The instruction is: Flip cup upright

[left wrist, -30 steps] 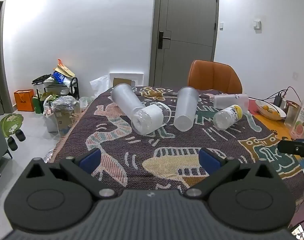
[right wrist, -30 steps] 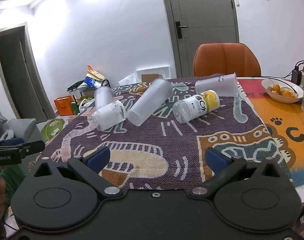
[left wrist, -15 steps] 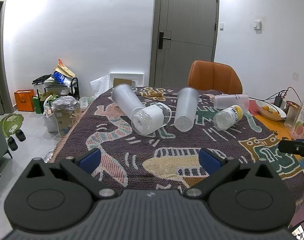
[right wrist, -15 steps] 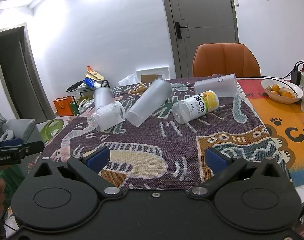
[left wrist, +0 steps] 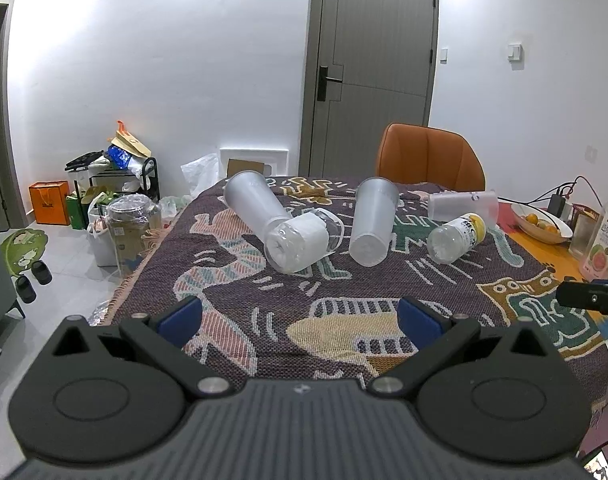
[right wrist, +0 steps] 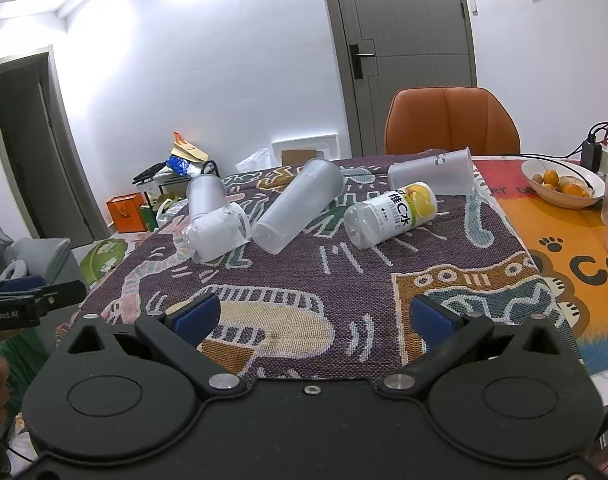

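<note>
Several frosted plastic cups lie on their sides on the patterned cloth. In the left wrist view: a tall cup (left wrist: 252,204) at far left, a short cup with white lining (left wrist: 300,240) against it, a tall cup (left wrist: 372,222) in the middle, another cup (left wrist: 462,204) at far right. The right wrist view shows them too: the middle cup (right wrist: 298,206), the lined cup (right wrist: 218,234), the far-right cup (right wrist: 432,176). My left gripper (left wrist: 300,318) and right gripper (right wrist: 312,316) are open and empty over the near cloth, well short of the cups.
A labelled drink bottle (right wrist: 390,214) lies on its side among the cups. An orange chair (left wrist: 430,158) stands behind the table. A fruit bowl (right wrist: 562,184) and an upright bottle (left wrist: 602,240) stand on the orange mat at right. Clutter sits on the floor at left.
</note>
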Available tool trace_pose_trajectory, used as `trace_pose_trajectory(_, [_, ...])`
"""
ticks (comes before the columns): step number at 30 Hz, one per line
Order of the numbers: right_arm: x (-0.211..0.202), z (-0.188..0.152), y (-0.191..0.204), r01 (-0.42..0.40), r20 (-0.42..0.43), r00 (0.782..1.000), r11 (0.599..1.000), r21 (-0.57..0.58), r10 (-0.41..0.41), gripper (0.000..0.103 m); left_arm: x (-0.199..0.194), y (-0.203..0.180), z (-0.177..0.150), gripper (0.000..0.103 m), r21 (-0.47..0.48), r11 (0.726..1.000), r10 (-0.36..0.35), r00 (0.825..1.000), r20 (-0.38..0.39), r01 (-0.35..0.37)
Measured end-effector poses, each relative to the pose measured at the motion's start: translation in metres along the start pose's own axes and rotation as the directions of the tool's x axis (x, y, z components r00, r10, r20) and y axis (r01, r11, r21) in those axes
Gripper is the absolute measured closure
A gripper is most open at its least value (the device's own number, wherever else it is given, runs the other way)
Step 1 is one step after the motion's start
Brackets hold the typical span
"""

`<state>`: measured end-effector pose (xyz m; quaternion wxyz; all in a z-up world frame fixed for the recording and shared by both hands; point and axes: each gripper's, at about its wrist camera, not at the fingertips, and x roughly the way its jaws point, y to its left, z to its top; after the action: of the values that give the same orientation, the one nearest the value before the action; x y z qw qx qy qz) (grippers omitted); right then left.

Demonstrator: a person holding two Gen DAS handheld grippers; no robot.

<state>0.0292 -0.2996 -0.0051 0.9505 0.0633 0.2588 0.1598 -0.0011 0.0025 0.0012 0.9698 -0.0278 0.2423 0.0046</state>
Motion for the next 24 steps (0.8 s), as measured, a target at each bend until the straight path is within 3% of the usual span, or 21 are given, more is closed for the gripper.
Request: trace_pose_trajectory(24, [-0.0016, 0.0016, 0.0006, -0.001, 0.007, 1.0, 1.0, -0.005, 0.001, 0.0, -0.0068, -0.0008, 0.0035, 0.0, 0.006, 1.0, -0.004, 1.0, 0.015, 0.004])
